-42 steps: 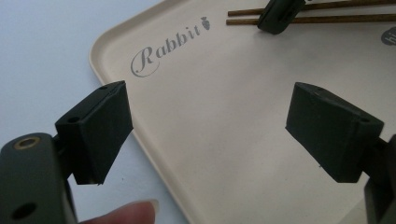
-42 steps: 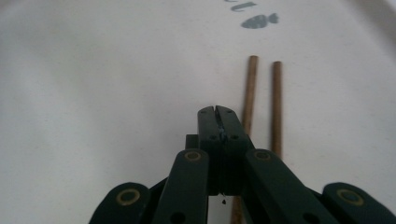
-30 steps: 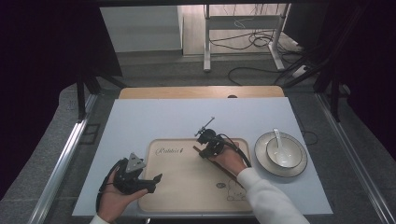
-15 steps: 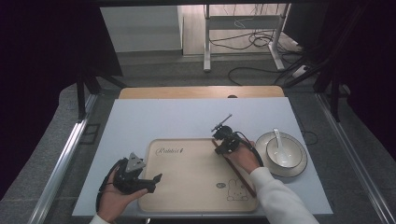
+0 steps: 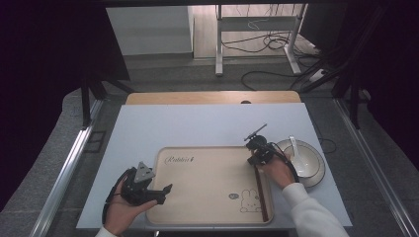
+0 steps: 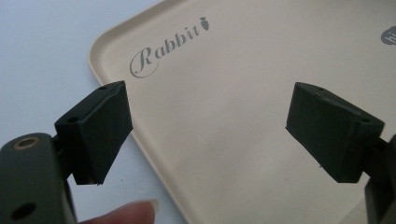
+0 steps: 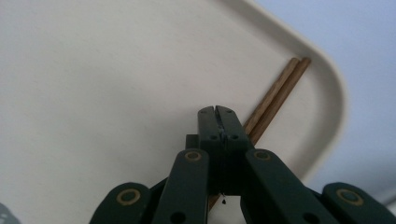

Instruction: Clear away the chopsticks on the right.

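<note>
The beige tray (image 5: 207,185) lay on the pale blue desk (image 5: 197,128), and everything sat in relation to it. Along the tray's right inner edge lay a pair of brown chopsticks (image 5: 262,195), side by side and touching, running from the upper right corner toward the near edge. In the right gripper view those chopsticks (image 7: 275,95) ran up into the tray's rounded corner, just behind the right gripper (image 7: 218,112), whose jaws were pressed fully together with nothing between them. From above, the right gripper (image 5: 258,148) hung over the tray's upper right corner, with the person's hand gripping it from behind.

Just off the tray's right side stood a white bowl on a plate (image 5: 309,160), with a white spoon (image 5: 292,145) resting in it.

At the tray's lower left corner, the left gripper (image 5: 165,190) reached in over the rim. Its jaws stood wide apart and empty; in the left gripper view the gap (image 6: 208,126) framed bare tray (image 6: 224,84) beside the printed word "Rabbit" (image 6: 168,44).
</note>
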A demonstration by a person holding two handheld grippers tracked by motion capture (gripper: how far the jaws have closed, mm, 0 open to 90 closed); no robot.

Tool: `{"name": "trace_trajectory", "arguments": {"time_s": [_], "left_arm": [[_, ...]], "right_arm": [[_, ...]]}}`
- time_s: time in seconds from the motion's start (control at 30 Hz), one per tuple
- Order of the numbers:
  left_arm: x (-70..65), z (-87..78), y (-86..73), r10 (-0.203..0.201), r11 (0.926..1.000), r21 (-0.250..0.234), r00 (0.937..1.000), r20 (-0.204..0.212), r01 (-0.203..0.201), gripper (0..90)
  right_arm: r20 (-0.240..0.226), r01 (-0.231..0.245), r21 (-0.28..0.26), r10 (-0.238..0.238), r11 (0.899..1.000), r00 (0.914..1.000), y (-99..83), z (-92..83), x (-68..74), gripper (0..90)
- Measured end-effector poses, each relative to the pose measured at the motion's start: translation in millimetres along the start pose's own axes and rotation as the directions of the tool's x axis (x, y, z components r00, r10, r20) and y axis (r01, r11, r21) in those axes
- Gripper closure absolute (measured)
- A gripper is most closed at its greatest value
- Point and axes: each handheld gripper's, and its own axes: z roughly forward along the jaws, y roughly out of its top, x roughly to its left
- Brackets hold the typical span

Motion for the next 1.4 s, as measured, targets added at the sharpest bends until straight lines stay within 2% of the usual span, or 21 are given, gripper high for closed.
{"name": "trace_trajectory", "arguments": {"time_s": [0.07,0.17,0.27,0.3,0.4,0.5,0.6,0.67,0.73,0.8,0.97,1.1,1.4], "left_arm": [[0.5,0.5,-0.1,-0.002,1.0000,0.002,1.0000,-0.001,0.002,14.5],[1.2,0.3,-0.1,-0.006,1.0000,0.000,1.0000,-0.003,0.006,14.6],[1.8,-0.4,-0.1,-0.009,1.0000,-0.003,0.9999,-0.006,0.009,14.6],[2.0,-0.4,-0.2,-0.009,1.0000,-0.002,0.9999,-0.006,0.009,14.6],[2.2,0.0,-0.1,-0.014,0.9999,-0.005,0.9999,-0.006,0.014,14.6],[2.5,1.0,-0.4,-0.016,0.9999,-0.002,0.9999,-0.006,0.016,14.5],[1.5,0.9,-0.2,-0.014,0.9999,-0.001,0.9999,-0.008,0.014,14.6],[0.2,0.3,0.3,-0.014,0.9999,-0.004,0.9999,-0.009,0.014,14.6],[-0.8,0.0,-0.1,-0.010,0.9999,-0.004,0.9999,-0.011,0.010,14.6],[-1.3,0.1,-1.1,-0.012,0.9999,-0.001,0.9999,-0.012,0.012,14.5],[0.5,0.2,-2.0,-0.018,0.9998,0.002,0.9997,-0.017,0.018,14.5],[0.5,1.3,-2.3,-0.021,0.9998,0.002,0.9996,-0.017,0.021,14.5],[0.9,0.2,-3.2,-0.021,0.9998,0.001,0.9996,-0.019,0.021,14.5]], "right_arm": [[-0.008,-0.003,-0.015,0.003,1.000,1.0000,-2.7,-1.4,-1.7,89.4],[-0.027,0.013,-0.070,-0.014,0.997,0.9995,-3.9,-7.2,1.7,89.3],[-0.057,0.057,-0.160,-0.067,0.985,0.9961,-6.9,-22.7,12.2,89.4],[-0.077,0.078,-0.203,-0.095,0.976,0.9925,-10.1,-30.9,17.3,89.3],[-0.104,0.120,-0.278,-0.154,0.953,0.9826,-22.6,-48.5,27.4,89.3],[-0.169,0.119,-0.348,-0.187,0.930,0.9678,-47.2,-64.7,32.6,89.3],[-0.185,0.110,-0.379,-0.192,0.919,0.9638,-70.2,-75.7,28.9,89.1],[-0.182,0.094,-0.389,-0.176,0.916,0.9673,-82.3,-81.8,23.8,88.1],[-0.215,0.058,-0.410,-0.158,0.910,0.9639,-96.8,-88.3,15.3,81.9],[-0.228,0.037,-0.435,-0.150,0.900,0.9620,-108.7,-92.5,10.4,70.7],[-0.199,0.038,-0.486,-0.154,0.873,0.9678,-134.1,-101.6,9.2,52.6],[-0.192,0.023,-0.504,-0.137,0.864,0.9717,-142.6,-103.4,8.9,45.5],[-0.170,0.045,-0.500,-0.149,0.865,0.9742,-139.3,-98.3,13.4,37.7]]}}
